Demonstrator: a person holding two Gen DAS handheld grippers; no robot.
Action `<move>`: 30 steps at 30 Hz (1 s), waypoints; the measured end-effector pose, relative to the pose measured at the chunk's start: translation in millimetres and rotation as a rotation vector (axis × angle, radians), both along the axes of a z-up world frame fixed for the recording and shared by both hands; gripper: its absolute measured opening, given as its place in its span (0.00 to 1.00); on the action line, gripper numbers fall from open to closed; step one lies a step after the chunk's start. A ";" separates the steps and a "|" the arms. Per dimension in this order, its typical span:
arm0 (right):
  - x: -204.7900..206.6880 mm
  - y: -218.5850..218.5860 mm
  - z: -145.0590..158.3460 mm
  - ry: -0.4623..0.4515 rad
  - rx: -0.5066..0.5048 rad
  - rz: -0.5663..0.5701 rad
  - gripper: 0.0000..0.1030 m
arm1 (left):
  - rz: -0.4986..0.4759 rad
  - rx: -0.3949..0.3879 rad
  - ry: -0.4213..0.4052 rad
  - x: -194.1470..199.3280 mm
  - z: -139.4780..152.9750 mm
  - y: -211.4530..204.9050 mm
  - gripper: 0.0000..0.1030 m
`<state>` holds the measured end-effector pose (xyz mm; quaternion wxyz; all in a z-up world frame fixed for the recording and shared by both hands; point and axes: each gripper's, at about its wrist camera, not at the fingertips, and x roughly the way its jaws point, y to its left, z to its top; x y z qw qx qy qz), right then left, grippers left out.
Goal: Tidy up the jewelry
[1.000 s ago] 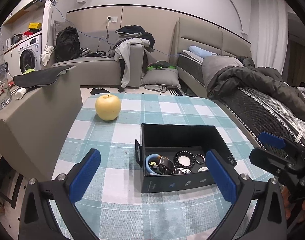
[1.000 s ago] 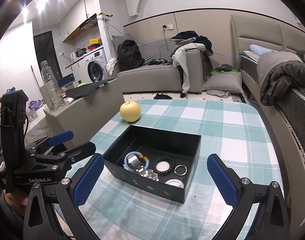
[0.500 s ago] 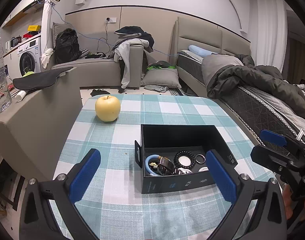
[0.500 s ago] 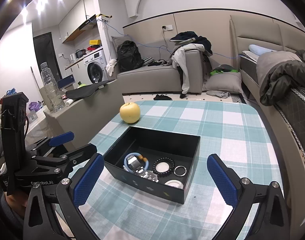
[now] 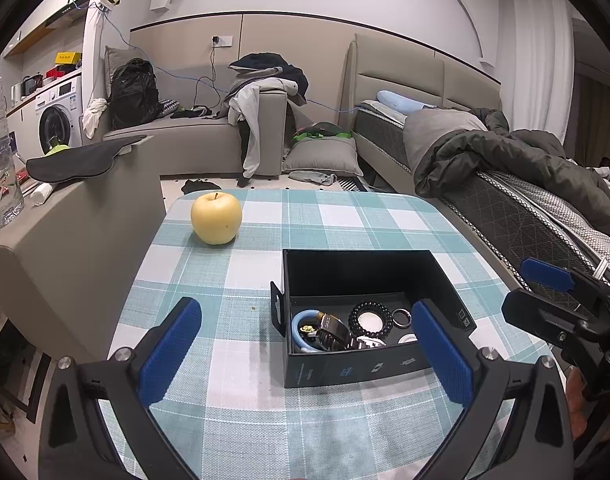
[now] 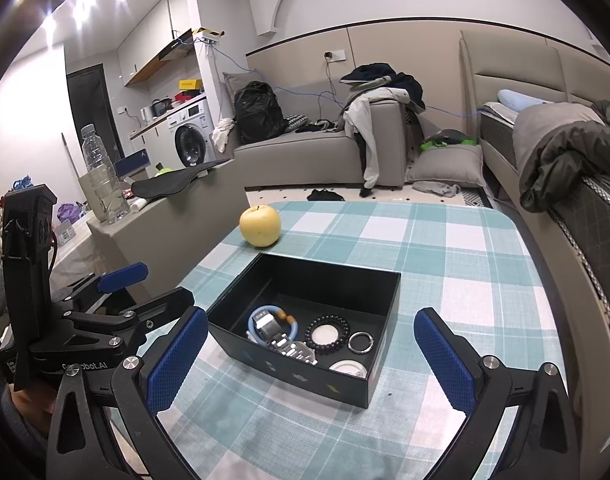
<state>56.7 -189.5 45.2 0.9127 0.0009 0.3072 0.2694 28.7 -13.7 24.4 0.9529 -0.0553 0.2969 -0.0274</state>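
An open black box [image 5: 369,366] [image 6: 301,376] stands on the checked tablecloth. In it lie a light blue bangle [image 5: 301,322] [image 6: 252,322], a metal watch [image 5: 331,330] [image 6: 293,348], a black bead bracelet [image 5: 370,316] [image 6: 327,331], a small metal ring [image 5: 402,317] [image 6: 361,342] and a white ring [image 6: 347,368]. My left gripper [image 5: 305,356] is open and empty, just in front of the box. My right gripper [image 6: 309,364] is open and empty, at the box's near side. Each gripper shows in the other's view.
A yellow apple [image 5: 216,218] [image 6: 260,226] sits on the table [image 5: 265,412] beyond the box. A grey sofa arm with a water bottle [image 6: 103,176] stands left of the table. A bed [image 5: 525,200] runs along the right.
Both grippers stay open and nearly still; the views have shifted only slightly. Nothing in the box has moved.
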 end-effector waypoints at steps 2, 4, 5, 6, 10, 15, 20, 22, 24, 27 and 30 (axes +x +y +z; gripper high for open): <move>-0.1 -0.1 0.0 -0.001 0.001 -0.001 1.00 | -0.001 -0.001 0.000 -0.1 0.0 -0.1 0.99; 0.0 -0.3 0.2 0.001 0.002 -0.001 1.00 | -0.003 -0.001 0.000 0.1 0.0 0.0 0.99; -0.2 -0.6 0.5 0.001 0.002 -0.002 1.00 | -0.006 0.000 0.001 0.6 -0.2 -0.1 0.99; 0.0 -0.4 0.4 -0.001 0.003 -0.001 1.00 | -0.005 0.001 0.002 0.4 -0.2 -0.1 0.99; 0.3 -0.2 1.8 -0.002 0.007 -0.001 1.00 | -0.001 0.005 0.006 1.0 -0.7 0.7 0.99; -1.2 0.8 2.1 0.002 0.003 0.002 1.00 | 0.009 0.000 0.012 1.5 -1.9 4.0 0.99; -2.2 1.9 1.8 0.005 -0.004 -0.001 1.00 | 0.015 0.001 0.009 1.9 -0.7 5.3 0.99; -2.1 2.8 1.4 0.006 -0.008 -0.001 1.00 | 0.016 -0.007 0.008 2.3 0.2 6.3 0.99; -2.5 3.3 0.3 0.008 -0.010 0.001 1.00 | 0.016 -0.012 0.009 2.2 0.3 7.6 0.99; -3.5 5.2 0.3 0.001 -0.018 0.006 1.00 | 0.016 -0.016 0.008 2.5 0.3 7.8 0.99; -1.0 8.0 -1.2 0.005 -0.021 0.009 1.00 | 0.010 -0.020 0.006 2.9 0.6 8.6 0.99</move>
